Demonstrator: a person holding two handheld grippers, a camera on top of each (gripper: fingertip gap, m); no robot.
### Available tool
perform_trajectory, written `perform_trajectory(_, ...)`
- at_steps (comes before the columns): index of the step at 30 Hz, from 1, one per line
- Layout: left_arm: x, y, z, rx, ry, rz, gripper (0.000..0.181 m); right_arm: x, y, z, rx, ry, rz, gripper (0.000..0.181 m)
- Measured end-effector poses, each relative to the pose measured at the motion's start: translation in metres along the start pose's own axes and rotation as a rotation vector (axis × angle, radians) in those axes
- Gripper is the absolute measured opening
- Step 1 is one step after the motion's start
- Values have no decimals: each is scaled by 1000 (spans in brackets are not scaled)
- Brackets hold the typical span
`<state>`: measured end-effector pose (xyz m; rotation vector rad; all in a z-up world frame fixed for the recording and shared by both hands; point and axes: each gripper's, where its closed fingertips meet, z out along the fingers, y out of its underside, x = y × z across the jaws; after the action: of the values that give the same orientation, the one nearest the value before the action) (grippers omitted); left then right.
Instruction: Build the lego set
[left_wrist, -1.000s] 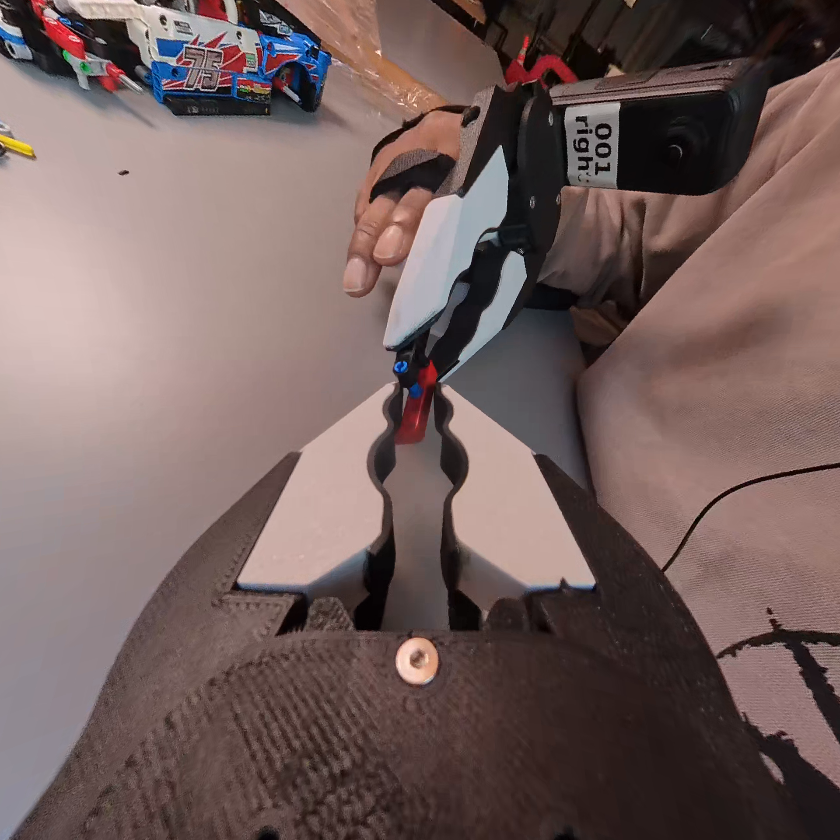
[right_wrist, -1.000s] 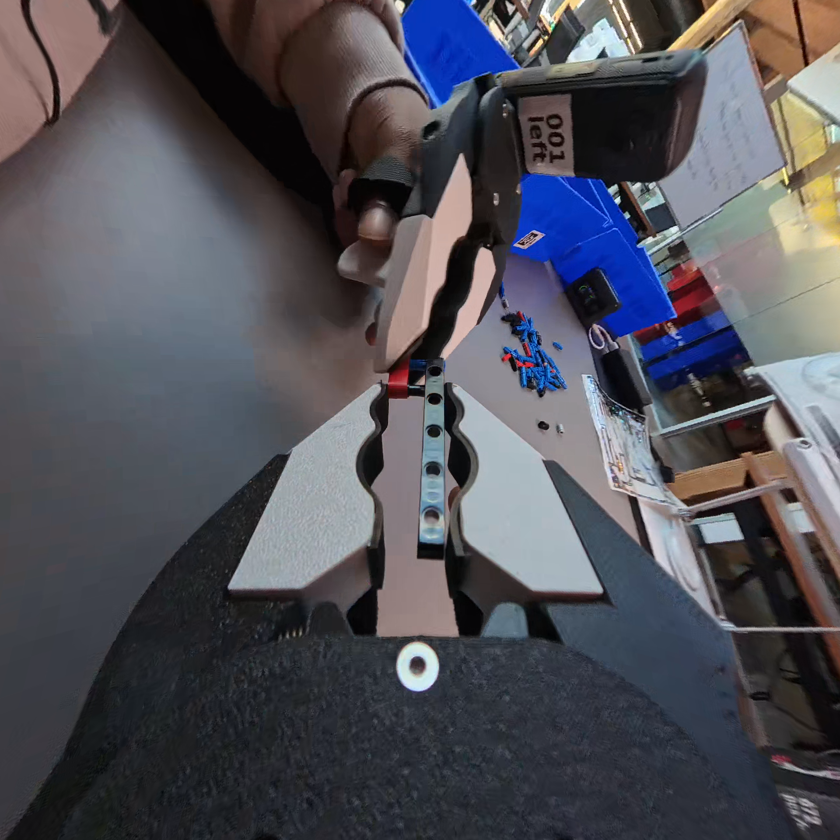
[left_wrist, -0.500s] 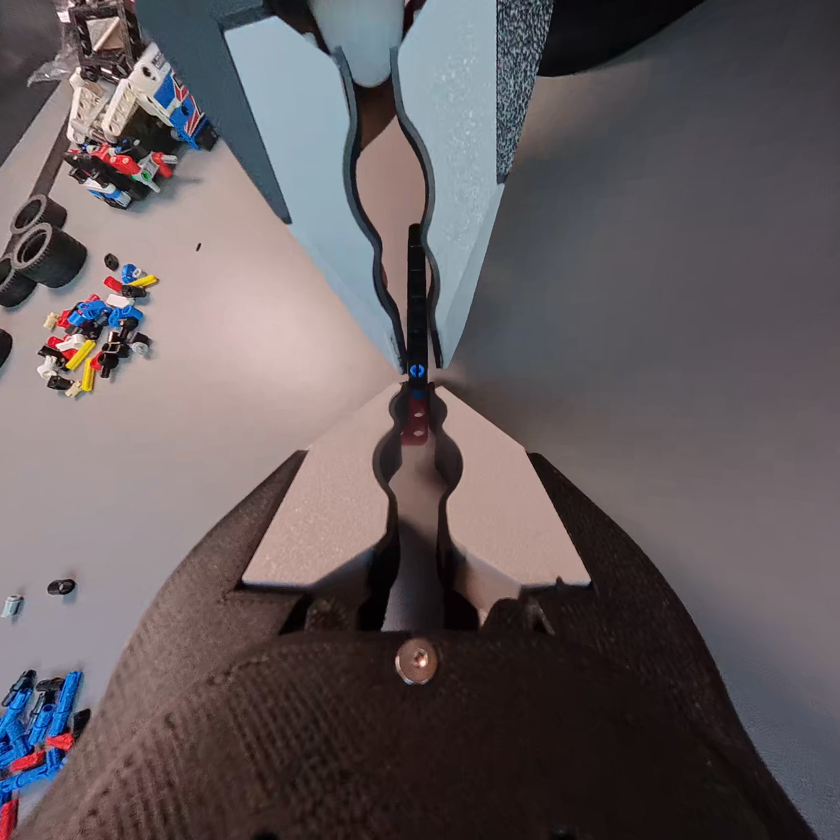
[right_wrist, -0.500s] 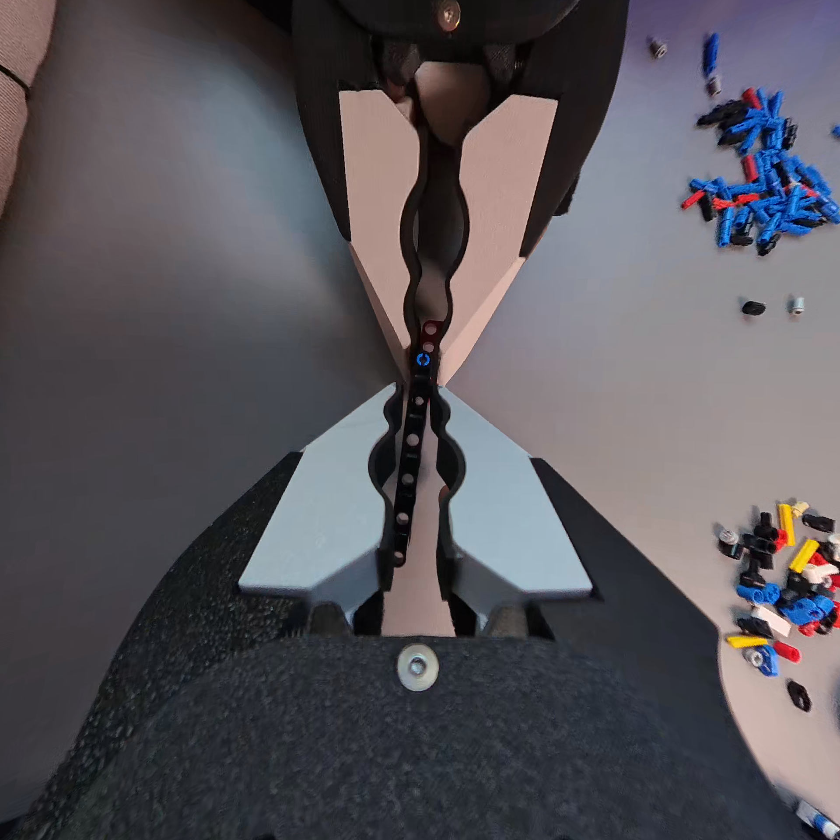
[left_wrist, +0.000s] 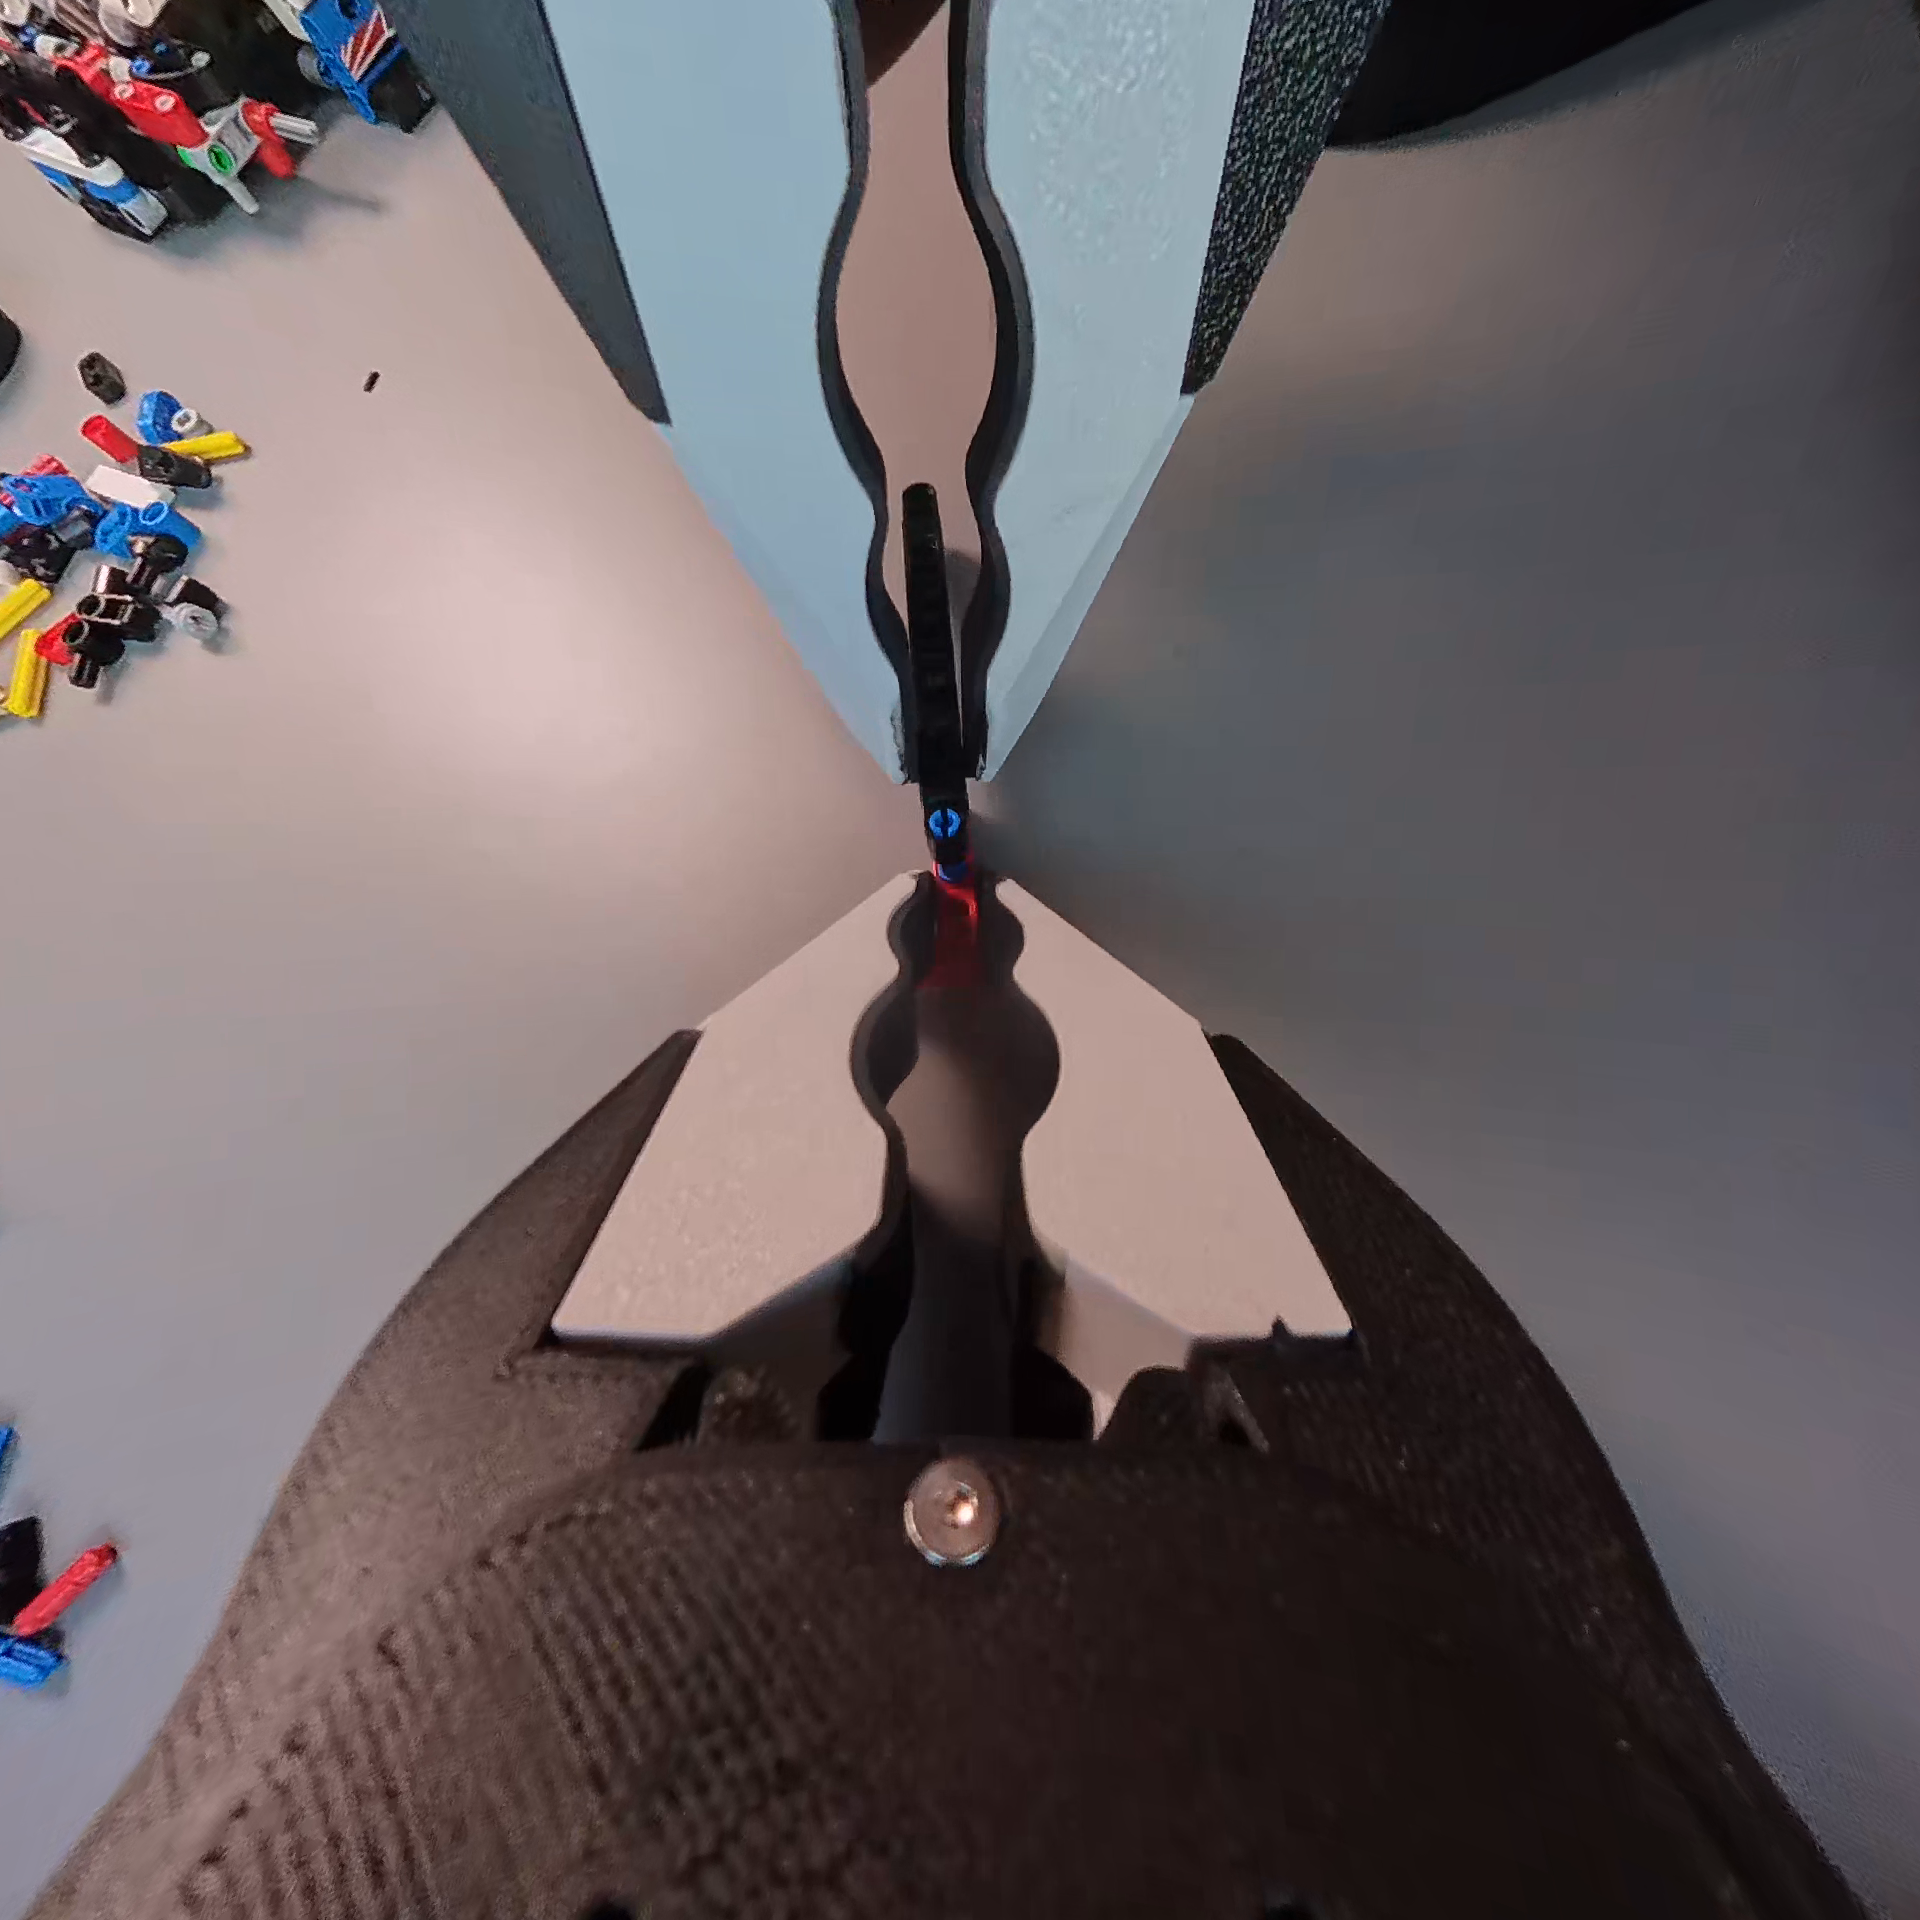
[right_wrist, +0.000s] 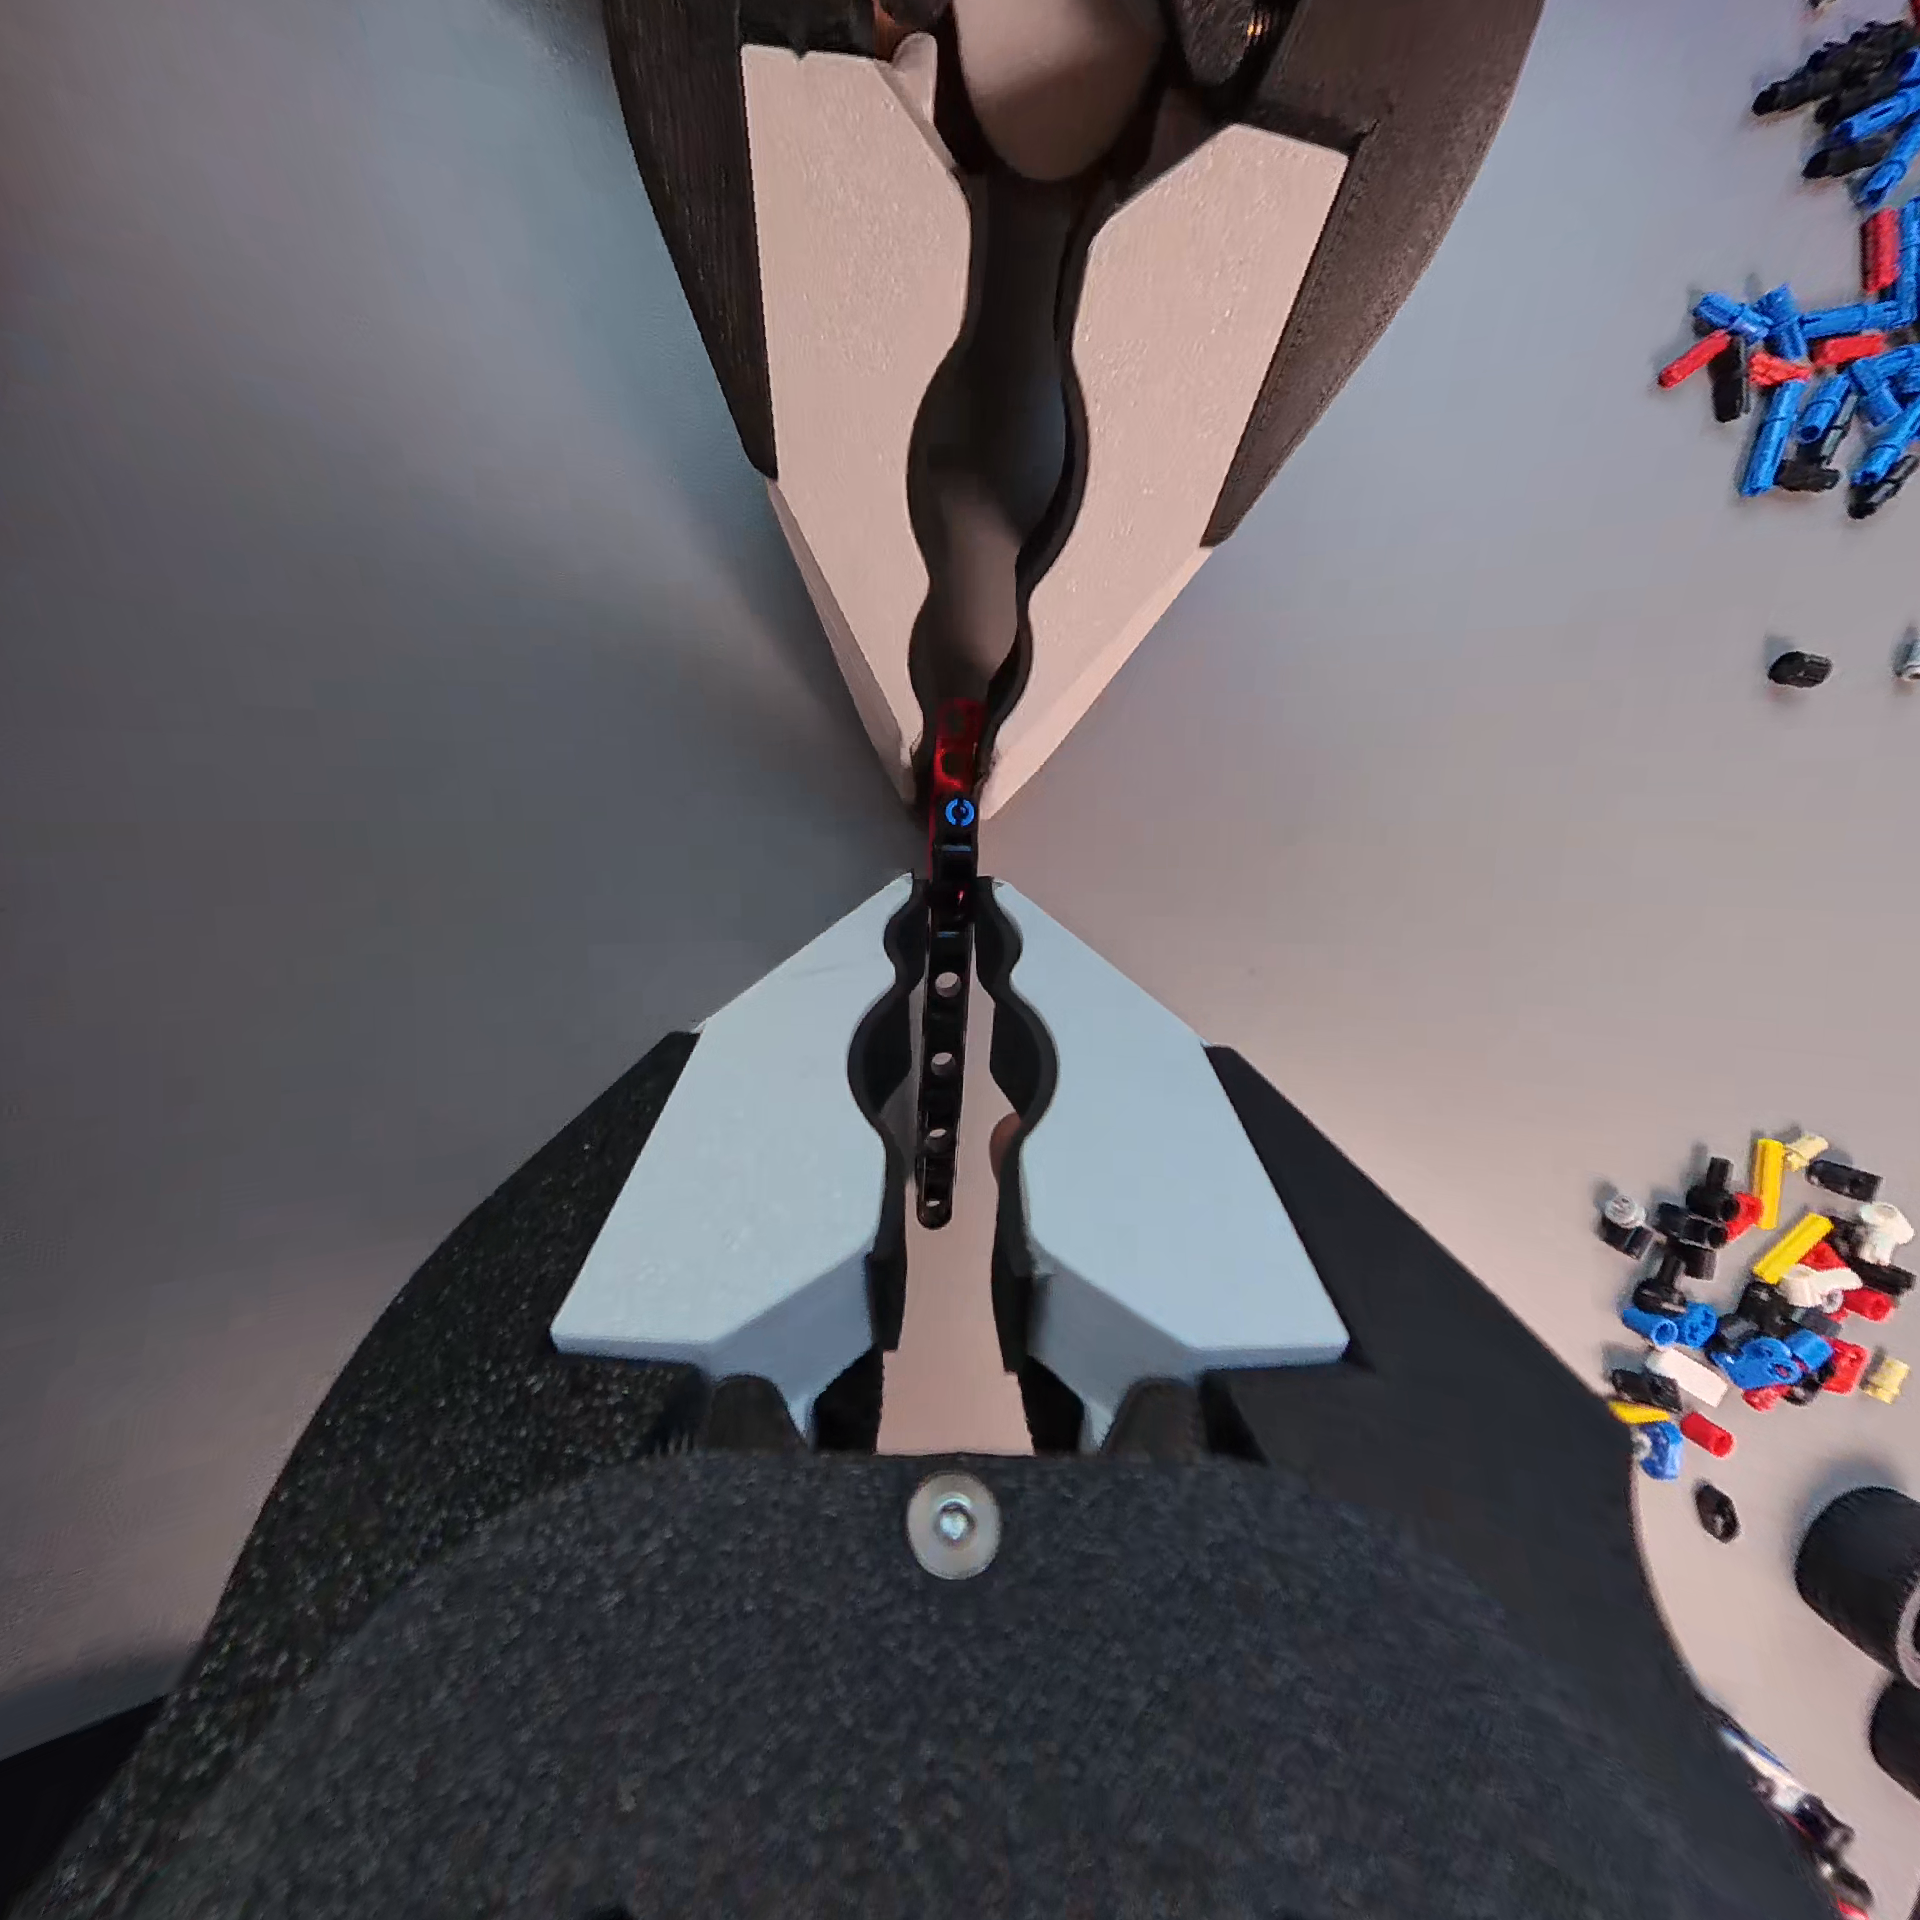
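Both grippers point down at the grey table, tip to tip. My left gripper (left_wrist: 954, 883) is shut on a short red beam (left_wrist: 954, 940). My right gripper (right_wrist: 951, 888) is shut on a long black beam (right_wrist: 943, 1060) with holes. A blue pin (left_wrist: 943, 821) joins the two beams where their ends overlap, between the fingertips. In the left wrist view the right gripper comes in from the top with the black beam (left_wrist: 930, 644). In the right wrist view the left gripper comes in from the top with the red beam (right_wrist: 954, 743).
Loose mixed pieces (left_wrist: 94, 551) lie left in the left wrist view, below a partly built model car (left_wrist: 156, 125). The right wrist view shows a pile of blue pins (right_wrist: 1839, 343) at upper right, mixed pieces (right_wrist: 1766, 1299) at lower right and a black tyre (right_wrist: 1870, 1579). My left and right fingertips are right by each other.
Both grippers swung from facing out over the table to pointing straight down at it, and stayed joined tip to tip. The view has since closed in slightly; the beams are still held.
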<state>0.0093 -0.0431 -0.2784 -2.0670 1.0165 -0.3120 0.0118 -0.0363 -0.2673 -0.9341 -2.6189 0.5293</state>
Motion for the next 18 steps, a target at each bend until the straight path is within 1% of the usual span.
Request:
perform_trajectory(2,-1,0,0,0,6,-28,6,0,0,1,-39,-21,28,6)
perform_trajectory(5,-1,1,0,9,13,-42,6,0,1,1,-46,-37,65,5)
perform_trajectory(8,1,0,1,4,35,-49,7,-3,2,3,-90,-20,32,6)
perform_trajectory(10,0,1,1,4,24,-49,7,1,2,4,-56,-63,98,6)
perform_trajectory(11,0,1,1,8,19,-44,7,0,2,5,-54,-65,101,6)
perform_trajectory(13,2,1,0,14,34,-34,7,-5,1,5,-111,-30,8,6)
perform_trajectory(16,1,1,0,13,32,-39,7,-2,1,6,-79,-68,98,6)
perform_trajectory(18,0,2,0,13,19,-33,7,0,0,7,-63,-22,73,6)
